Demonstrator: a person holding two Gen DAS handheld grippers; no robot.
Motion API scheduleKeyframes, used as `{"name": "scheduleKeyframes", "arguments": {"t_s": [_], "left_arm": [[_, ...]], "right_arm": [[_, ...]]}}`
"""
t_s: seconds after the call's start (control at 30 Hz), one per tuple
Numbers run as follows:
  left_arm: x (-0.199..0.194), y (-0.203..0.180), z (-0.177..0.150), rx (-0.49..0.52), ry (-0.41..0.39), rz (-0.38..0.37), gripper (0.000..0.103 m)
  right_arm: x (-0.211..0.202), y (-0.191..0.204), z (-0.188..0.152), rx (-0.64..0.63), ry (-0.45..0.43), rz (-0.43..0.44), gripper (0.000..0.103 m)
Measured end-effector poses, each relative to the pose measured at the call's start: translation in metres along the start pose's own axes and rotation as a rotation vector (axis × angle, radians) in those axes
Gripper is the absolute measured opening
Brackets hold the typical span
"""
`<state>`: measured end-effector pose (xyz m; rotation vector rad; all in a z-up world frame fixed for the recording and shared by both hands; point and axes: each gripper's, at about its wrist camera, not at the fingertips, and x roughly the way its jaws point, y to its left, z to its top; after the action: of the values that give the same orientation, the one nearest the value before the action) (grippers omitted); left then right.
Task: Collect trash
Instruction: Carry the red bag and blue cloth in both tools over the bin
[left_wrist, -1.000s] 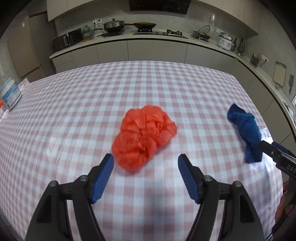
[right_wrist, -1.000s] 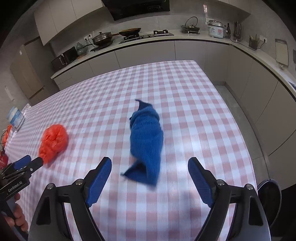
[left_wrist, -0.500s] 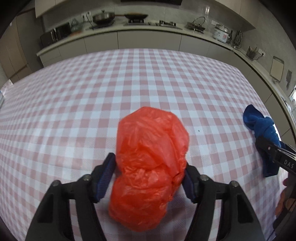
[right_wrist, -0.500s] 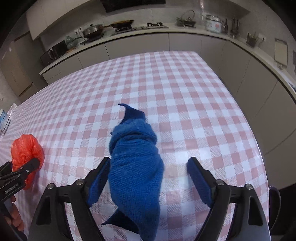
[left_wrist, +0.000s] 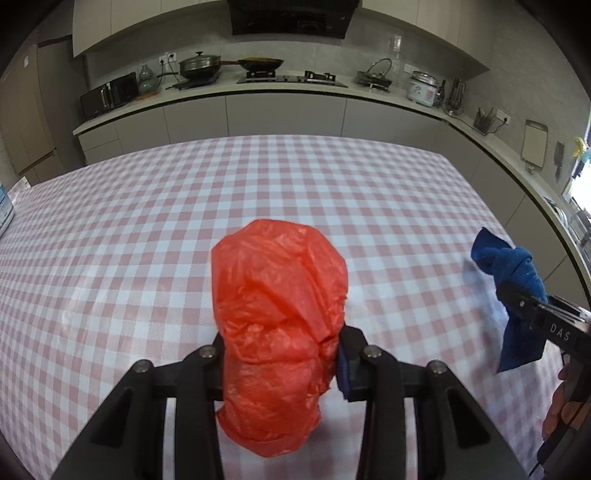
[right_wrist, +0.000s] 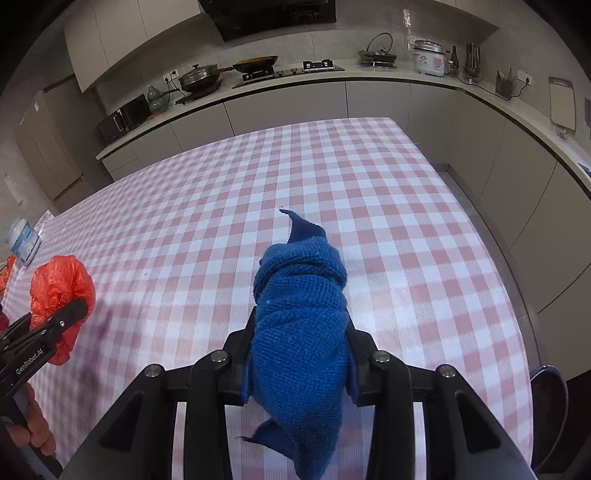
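My left gripper (left_wrist: 281, 365) is shut on a crumpled red plastic bag (left_wrist: 279, 295) and holds it above the pink checked table (left_wrist: 147, 229). My right gripper (right_wrist: 298, 363) is shut on a rolled blue cloth (right_wrist: 301, 332), also lifted off the table. The blue cloth (left_wrist: 517, 291) shows at the right in the left wrist view. The red bag (right_wrist: 59, 291) shows at the far left in the right wrist view, with the left gripper's finger across it.
A white and blue container (right_wrist: 23, 240) stands near the table's left edge. A kitchen counter (left_wrist: 258, 90) with pans and a rice cooker runs behind. The table's right edge (right_wrist: 491, 251) drops to the floor, where a dark round bin (right_wrist: 550, 406) stands.
Both grippers moved forward over their objects and closed on them. The red bag and blue cloth, lying on the table a second ago, are now squeezed between the jaws and lifted.
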<state>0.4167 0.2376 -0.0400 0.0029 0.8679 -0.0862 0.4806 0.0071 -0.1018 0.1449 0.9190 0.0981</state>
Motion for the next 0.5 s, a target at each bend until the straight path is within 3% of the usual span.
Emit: {"name": "scheduleKeyframes", "arguments": {"t_s": [0.33, 0.5], "left_arm": [[-0.065, -0.056, -0.032, 0.044, -0.034, -0.077, 0.039], [-0.082, -0.125, -0.055, 0.089, -0.029, -0.143, 0.039]], "right_arm": [[-0.074, -0.021, -0.056, 0.021, -0.021, 0.053, 0.040], [-0.119, -0.072, -0.089, 0.040, -0.056, 0.063, 0.040]]}}
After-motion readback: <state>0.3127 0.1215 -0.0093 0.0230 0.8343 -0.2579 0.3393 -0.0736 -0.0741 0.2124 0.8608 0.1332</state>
